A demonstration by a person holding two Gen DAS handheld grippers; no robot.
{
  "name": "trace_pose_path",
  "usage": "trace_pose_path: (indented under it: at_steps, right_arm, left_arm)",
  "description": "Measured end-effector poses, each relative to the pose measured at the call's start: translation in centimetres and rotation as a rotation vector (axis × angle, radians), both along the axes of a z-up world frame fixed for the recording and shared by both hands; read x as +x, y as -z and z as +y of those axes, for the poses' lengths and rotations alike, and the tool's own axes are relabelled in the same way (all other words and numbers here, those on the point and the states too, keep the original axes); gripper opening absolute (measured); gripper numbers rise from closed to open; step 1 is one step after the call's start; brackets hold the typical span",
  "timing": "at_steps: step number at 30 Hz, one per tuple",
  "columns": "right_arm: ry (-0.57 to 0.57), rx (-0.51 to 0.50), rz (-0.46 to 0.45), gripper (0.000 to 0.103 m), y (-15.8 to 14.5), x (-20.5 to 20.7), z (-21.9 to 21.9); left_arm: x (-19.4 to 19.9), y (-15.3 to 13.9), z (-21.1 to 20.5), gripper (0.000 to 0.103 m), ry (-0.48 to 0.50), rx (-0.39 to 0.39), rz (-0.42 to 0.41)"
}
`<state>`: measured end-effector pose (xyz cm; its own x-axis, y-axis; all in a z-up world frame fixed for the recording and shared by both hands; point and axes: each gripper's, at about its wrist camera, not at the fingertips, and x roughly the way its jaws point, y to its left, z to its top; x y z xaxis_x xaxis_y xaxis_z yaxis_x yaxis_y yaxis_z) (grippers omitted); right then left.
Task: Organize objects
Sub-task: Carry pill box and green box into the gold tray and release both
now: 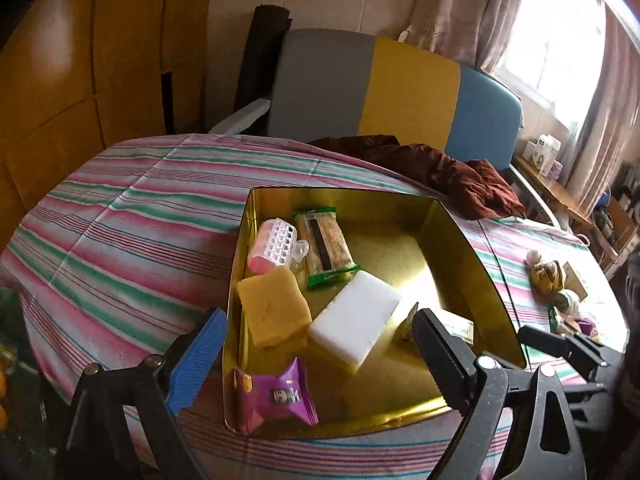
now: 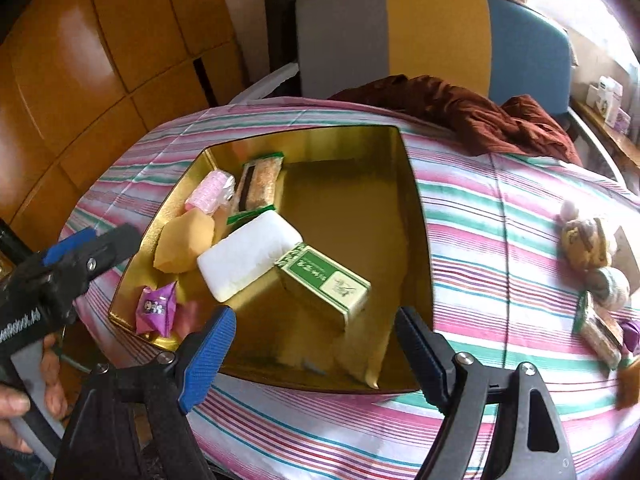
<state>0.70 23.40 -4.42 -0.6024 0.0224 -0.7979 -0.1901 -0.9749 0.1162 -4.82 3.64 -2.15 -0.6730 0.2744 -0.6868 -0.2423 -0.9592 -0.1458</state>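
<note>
A gold tin box [image 1: 472, 240] [image 2: 416, 216] sits on the striped tablecloth. Inside lie a pink roller [image 1: 272, 246] [image 2: 210, 190], a green-wrapped snack bar [image 1: 324, 246] [image 2: 260, 186], a yellow sponge [image 1: 274, 306] [image 2: 184, 242], a white block [image 1: 356, 320] [image 2: 248, 256], a purple candy packet [image 1: 276, 398] [image 2: 156, 308] and a green-and-cream box [image 2: 324, 280]. My left gripper [image 1: 316, 360] is open and empty over the tin's near edge. My right gripper [image 2: 316, 352] is open and empty above the tin's near side, just short of the green box.
More small items lie on the cloth at the right: a brown-yellow plush [image 1: 546, 276] [image 2: 586, 244], a round ball [image 2: 610, 284] and a wrapped snack [image 2: 600, 328]. A dark red cloth [image 1: 440, 170] [image 2: 472, 114] lies at the table's far side before a chair [image 1: 400, 88].
</note>
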Motion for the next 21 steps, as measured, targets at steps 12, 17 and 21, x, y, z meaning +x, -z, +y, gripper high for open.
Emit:
trace_pose_path:
  at_steps: [12,17,21]
  right_arm:
    - [0.038,0.017,0.028,0.083,-0.4,1.1,0.3]
    - [0.054,0.027,0.035,0.083,-0.6,1.6,0.6]
    - [0.075,0.026,0.04,0.083,-0.7,2.0,1.1]
  left_arm:
    - [1.9,-0.2,1.2,0.096,0.032,-0.047,0.039]
    - [2.2,0.1,1.7,0.096,0.049,-0.057,0.029]
    - [2.6,0.2,2.1,0.096,0.06,-0.068,0.034]
